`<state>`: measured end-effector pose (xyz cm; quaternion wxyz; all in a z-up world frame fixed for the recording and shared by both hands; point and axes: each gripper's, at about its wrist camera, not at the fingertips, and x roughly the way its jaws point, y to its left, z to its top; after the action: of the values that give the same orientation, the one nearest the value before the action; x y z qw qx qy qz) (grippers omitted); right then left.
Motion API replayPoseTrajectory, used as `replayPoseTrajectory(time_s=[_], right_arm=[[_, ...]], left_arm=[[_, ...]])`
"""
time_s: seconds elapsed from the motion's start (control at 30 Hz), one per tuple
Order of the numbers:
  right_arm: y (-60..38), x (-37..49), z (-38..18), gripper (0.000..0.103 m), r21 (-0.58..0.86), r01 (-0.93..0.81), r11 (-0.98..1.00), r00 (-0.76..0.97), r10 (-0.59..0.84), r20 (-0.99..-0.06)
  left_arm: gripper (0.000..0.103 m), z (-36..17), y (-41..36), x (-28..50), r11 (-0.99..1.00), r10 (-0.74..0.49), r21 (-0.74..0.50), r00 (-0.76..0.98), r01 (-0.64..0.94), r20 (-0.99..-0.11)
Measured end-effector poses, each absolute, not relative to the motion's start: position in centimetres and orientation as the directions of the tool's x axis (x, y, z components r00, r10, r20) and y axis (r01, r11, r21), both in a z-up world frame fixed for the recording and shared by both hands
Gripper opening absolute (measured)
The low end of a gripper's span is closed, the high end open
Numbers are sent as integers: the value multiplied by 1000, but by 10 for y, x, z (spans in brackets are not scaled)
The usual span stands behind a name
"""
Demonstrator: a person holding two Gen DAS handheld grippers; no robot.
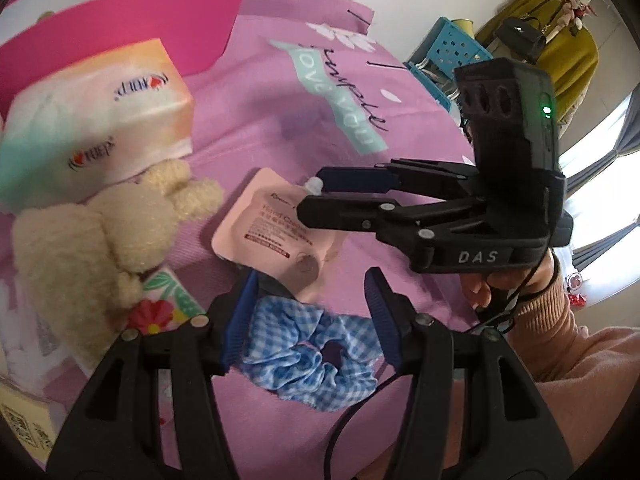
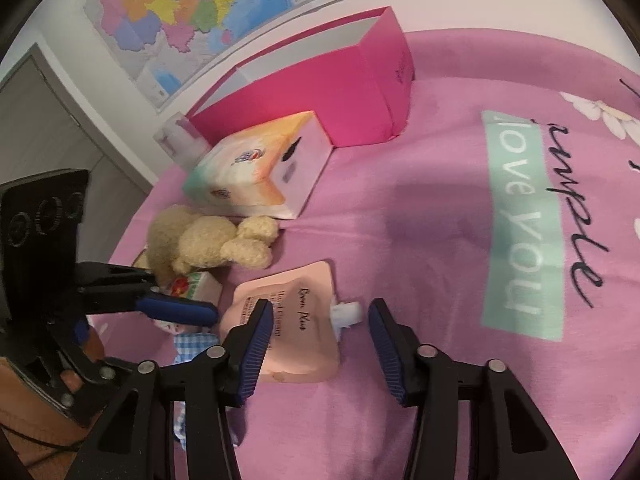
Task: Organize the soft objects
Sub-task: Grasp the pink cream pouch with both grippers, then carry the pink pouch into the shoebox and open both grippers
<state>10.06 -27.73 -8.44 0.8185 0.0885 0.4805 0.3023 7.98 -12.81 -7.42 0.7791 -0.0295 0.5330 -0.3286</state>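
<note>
A blue gingham scrunchie point(image 1: 316, 352) lies on the pink bedsheet between the open fingers of my left gripper point(image 1: 310, 300), which holds nothing. A pink cream pouch point(image 1: 276, 226) with a white cap lies just beyond it. My right gripper point(image 2: 316, 320) is open over the pouch point(image 2: 296, 332), its fingers either side of the white cap point(image 2: 346, 314). In the left wrist view the right gripper point(image 1: 316, 196) hovers over the pouch's cap end. A cream plush bear point(image 1: 100, 232) lies to the left, partly on a small floral pack point(image 1: 168, 304).
A tissue pack point(image 2: 260, 168) lies behind the bear point(image 2: 208, 240). An open pink box point(image 2: 320, 92) stands behind that, near the wall. The bed's left edge point(image 2: 132, 232) is close to the bear. A blue basket point(image 1: 452, 52) stands off the bed's far side.
</note>
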Motion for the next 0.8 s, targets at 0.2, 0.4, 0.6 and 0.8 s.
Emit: replayPoseTrajectory(time_s=[0.2,0.4,0.6,0.8], right_arm=[[-280,98,-88,38,475,-391,789,357,605,-712],[-291,96,-82,35,506,-378,775,378,628,-680],[-294,97,-53,35,484,-402,777,439,628,-643],[-293,112,-20,35,459,-446,768,483,638,-599]], left_arm=[[50,-78,-131,86,793,-537,-402,216,458,-815],[50,-57,-131,83,784,-549,-383,258,488,-795],[50,-27,-127,86,782,-556,-348,326,518,-764],[50,9,-116,102,807,-534,-288,432,515,-727]])
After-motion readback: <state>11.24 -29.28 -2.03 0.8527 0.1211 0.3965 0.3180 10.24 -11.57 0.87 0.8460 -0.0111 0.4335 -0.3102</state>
